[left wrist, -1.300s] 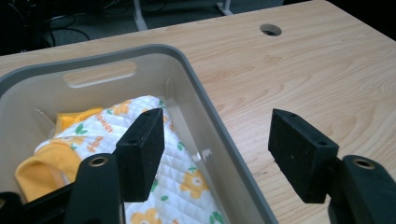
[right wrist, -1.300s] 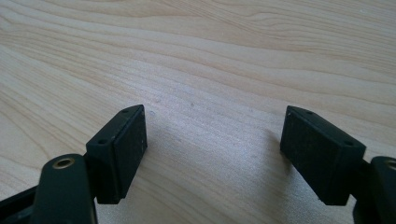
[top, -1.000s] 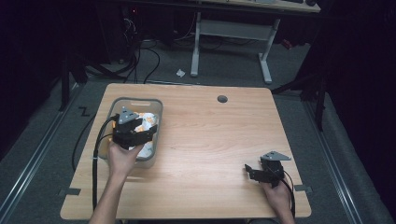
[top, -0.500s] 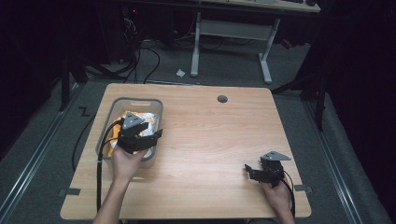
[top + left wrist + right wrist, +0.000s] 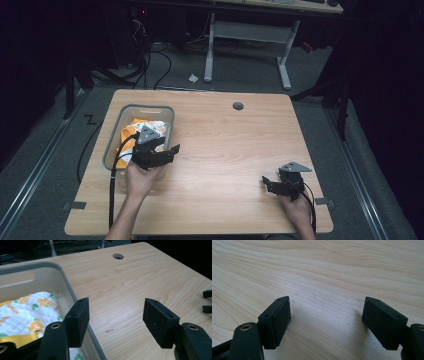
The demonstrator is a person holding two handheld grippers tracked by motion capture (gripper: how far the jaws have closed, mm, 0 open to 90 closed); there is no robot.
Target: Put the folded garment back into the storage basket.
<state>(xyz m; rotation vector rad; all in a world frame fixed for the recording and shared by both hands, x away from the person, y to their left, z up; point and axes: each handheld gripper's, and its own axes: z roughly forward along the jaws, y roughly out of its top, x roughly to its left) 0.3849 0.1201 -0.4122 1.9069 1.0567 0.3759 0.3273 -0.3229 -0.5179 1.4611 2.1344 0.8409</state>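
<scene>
Bench (image 5: 225, 145): light wood grain, with a round cable hole (image 5: 238, 106) near the far edge. The room around it is dark; grey carpet, cables on the floor, and the white legs of another desk (image 5: 247, 35) beyond the bench.

A translucent grey bin (image 5: 112, 145) stands on the left part of the bench. In it lies a quilted cloth (image 5: 30, 312), white with an orange and green print and a yellow border.

Left claw (image 5: 167, 152): I see it at the bin's right wall, near the close corner, held from below by the left hand (image 5: 140, 180). In the left gripper view its jaws stand apart with nothing between the pads. One pad (image 5: 78, 320) sits over the bin's rim, the other over bare bench. I read no contact with the cloth, which lies just beside and below the left pad, inside the bin.

Right claw (image 5: 267, 184): low over the bench near the close right corner, well apart from the bin. Jaws wide apart, only bare wood between them. Whether the pads touch the wood I cannot tell.
</scene>
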